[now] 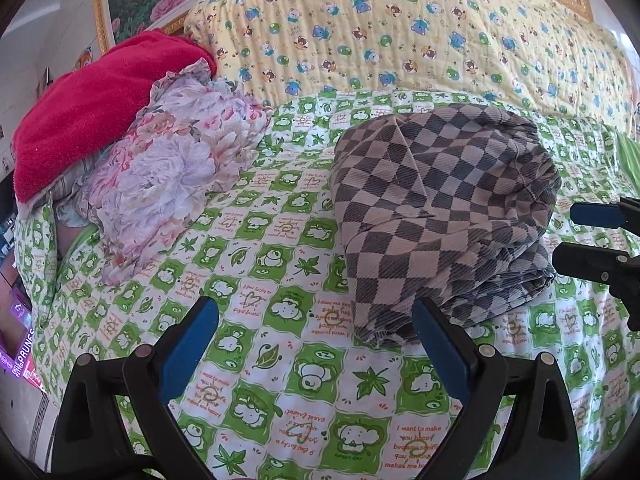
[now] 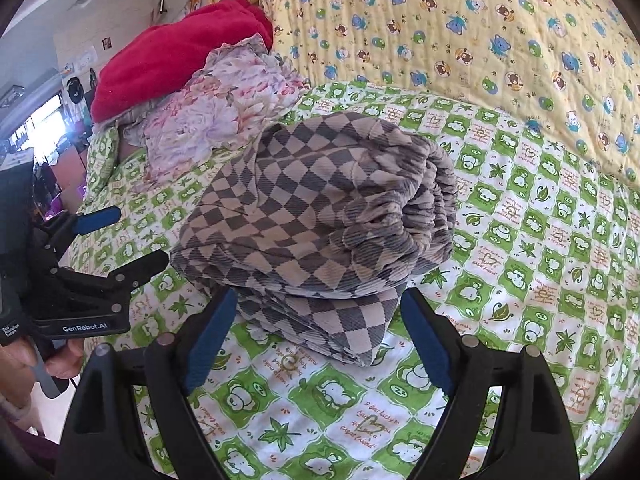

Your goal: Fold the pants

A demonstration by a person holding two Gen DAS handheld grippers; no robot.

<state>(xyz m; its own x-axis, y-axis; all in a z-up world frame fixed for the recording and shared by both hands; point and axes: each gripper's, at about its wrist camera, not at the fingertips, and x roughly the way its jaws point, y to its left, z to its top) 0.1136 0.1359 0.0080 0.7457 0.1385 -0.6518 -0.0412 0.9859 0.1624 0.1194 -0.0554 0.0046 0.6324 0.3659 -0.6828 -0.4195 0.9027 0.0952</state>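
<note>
Left hand-held gripper (image 1: 316,328) low over the bed (image 1: 248,272), fingers spread, holding nothing. Right hand-held gripper (image 2: 316,320) likewise spread and free. Underside of folded checkered pants (image 1: 436,208) hidden. Pants lie just ahead-right of the left fingers, directly ahead of the right.

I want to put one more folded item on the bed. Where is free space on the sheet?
Bare green sheet lies between the checkered pants and the near edge, and right of the pants toward the yellow quilt. It is crowded far left: floral cloth and red towel are piled there.
</note>
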